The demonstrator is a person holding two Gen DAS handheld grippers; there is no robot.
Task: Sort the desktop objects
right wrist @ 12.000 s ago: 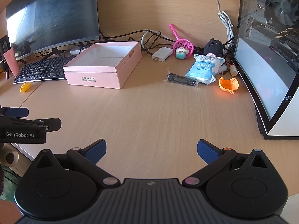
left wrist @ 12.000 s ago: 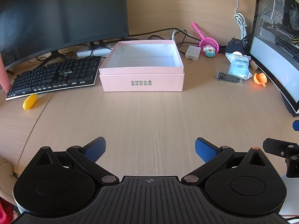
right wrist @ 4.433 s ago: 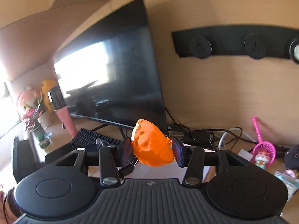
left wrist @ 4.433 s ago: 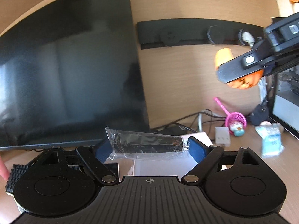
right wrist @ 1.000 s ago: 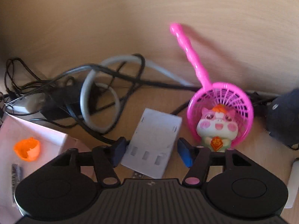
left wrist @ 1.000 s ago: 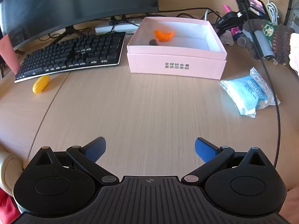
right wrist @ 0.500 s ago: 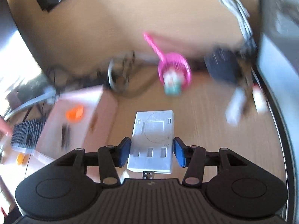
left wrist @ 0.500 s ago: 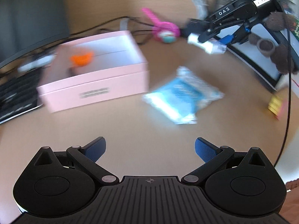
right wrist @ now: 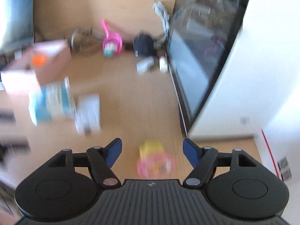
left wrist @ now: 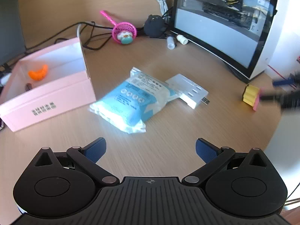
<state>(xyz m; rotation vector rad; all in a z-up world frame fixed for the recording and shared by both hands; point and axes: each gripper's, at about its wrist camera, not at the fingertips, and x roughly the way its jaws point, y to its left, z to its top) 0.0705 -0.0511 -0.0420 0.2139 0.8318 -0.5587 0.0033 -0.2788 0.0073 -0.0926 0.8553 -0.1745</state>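
We have just set the white hub (left wrist: 187, 90) down beside the blue packet (left wrist: 131, 99), outside the pink box (left wrist: 46, 93). Our right gripper (right wrist: 152, 150) is opening, empty, over a yellow-pink toy (right wrist: 153, 159); our left gripper (left wrist: 150, 150) hangs wide, empty.

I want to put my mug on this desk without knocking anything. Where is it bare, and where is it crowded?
Bare wood lies in the near foreground, between the left tongs and the blue wipes pack, and between the white hub and the yellow-pink block. It is crowded at the back wall: cables, pink net toy, dark plush.
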